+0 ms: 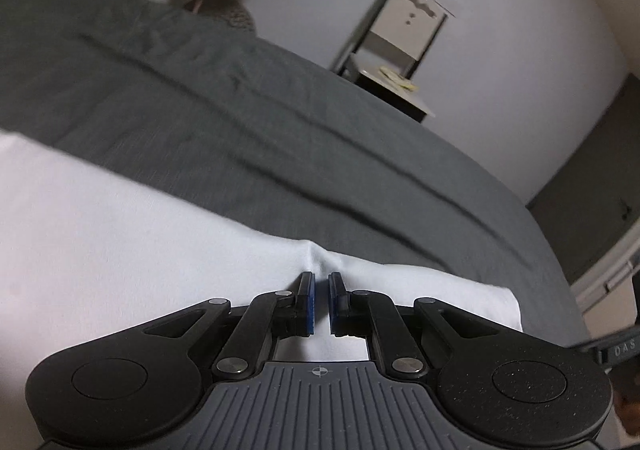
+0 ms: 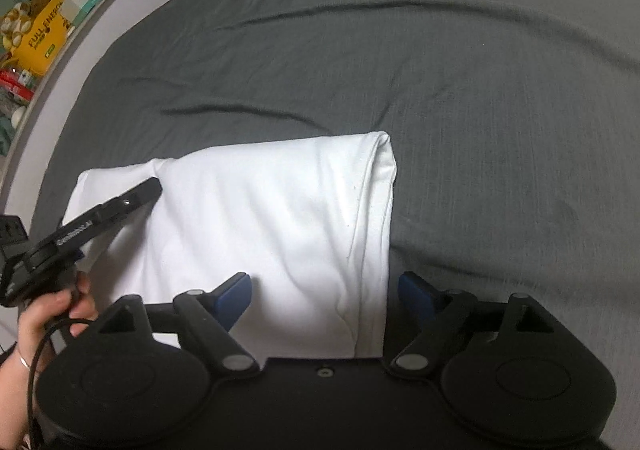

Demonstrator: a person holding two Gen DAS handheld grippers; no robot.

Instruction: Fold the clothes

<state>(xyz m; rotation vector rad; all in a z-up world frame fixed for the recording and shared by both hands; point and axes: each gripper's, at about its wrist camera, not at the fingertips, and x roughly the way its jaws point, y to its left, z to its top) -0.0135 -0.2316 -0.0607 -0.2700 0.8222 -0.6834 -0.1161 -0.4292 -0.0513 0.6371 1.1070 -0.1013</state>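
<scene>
So the white cotton garment (image 2: pixel 256 234) is lying on the dark grey bedsheet (image 2: pixel 480 90), already doubled into a rough rectangle with a rolled fold edge down its right side.

Left to right: the person's hand (image 2: pixel 48 314) holds the left gripper (image 1: pixel 321 300), which sits low over the left end of the cloth. Its blue-padded jaws are almost together with a thin slit between them. There's a small pucker of fabric just past the tips, but I can't tell if any cloth is actually caught in there.

The right gripper (image 2: pixel 325 290) is spread wide, jaws straddling the near right edge of the garment, one pad over the white and one over the sheet, nothing held.

My guess is this is mid-fold or a tidy-up: it fits both setting up another fold and just having laid one down. Any further fold would need a grip on the edge on both sides.

In the right wrist view the long axis runs left-right, slightly tilted, with the rolled edge pointing away from the camera.
</scene>
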